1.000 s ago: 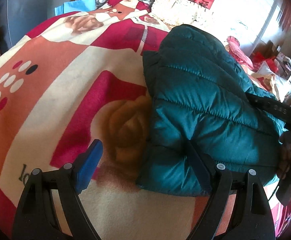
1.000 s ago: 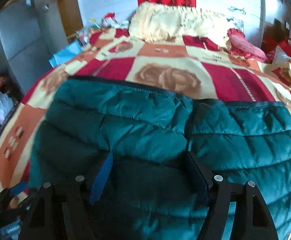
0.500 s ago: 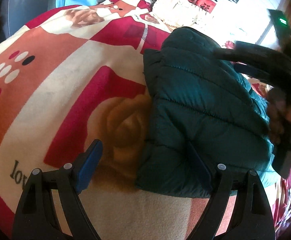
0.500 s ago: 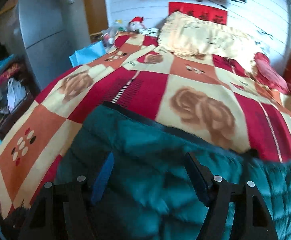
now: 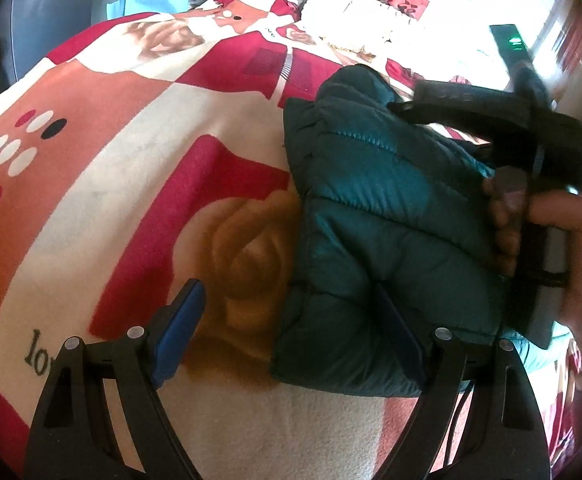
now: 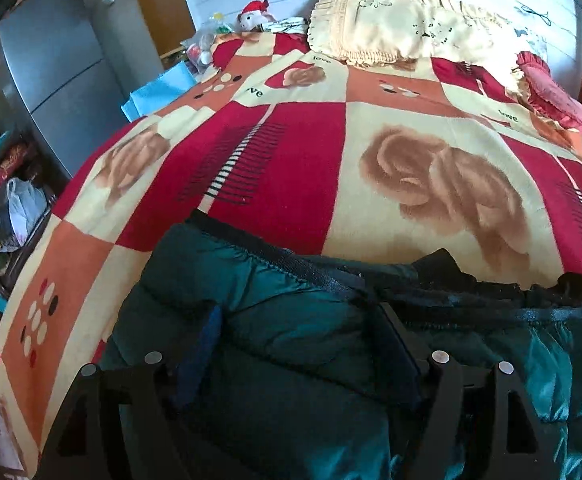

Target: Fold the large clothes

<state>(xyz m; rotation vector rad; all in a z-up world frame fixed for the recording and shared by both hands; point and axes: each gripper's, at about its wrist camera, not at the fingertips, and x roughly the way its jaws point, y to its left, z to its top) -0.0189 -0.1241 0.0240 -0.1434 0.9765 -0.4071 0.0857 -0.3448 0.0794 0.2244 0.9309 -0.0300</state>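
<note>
Left gripper [image 5: 291,340]: jaws wide, empty, straddling the near edge of the folded green puffer jacket [image 5: 379,216] on the bed blanket [image 5: 111,152]. Right gripper [image 6: 295,352]: just opened further, holding nothing, now moved across above the jacket — fold released; next fold pending.

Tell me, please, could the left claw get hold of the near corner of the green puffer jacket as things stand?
Probably yes. The left claw stands open with the jacket's near corner already between its fingers, and nothing covers that corner. The right claw hovers farther along the jacket, clear of it.
</note>
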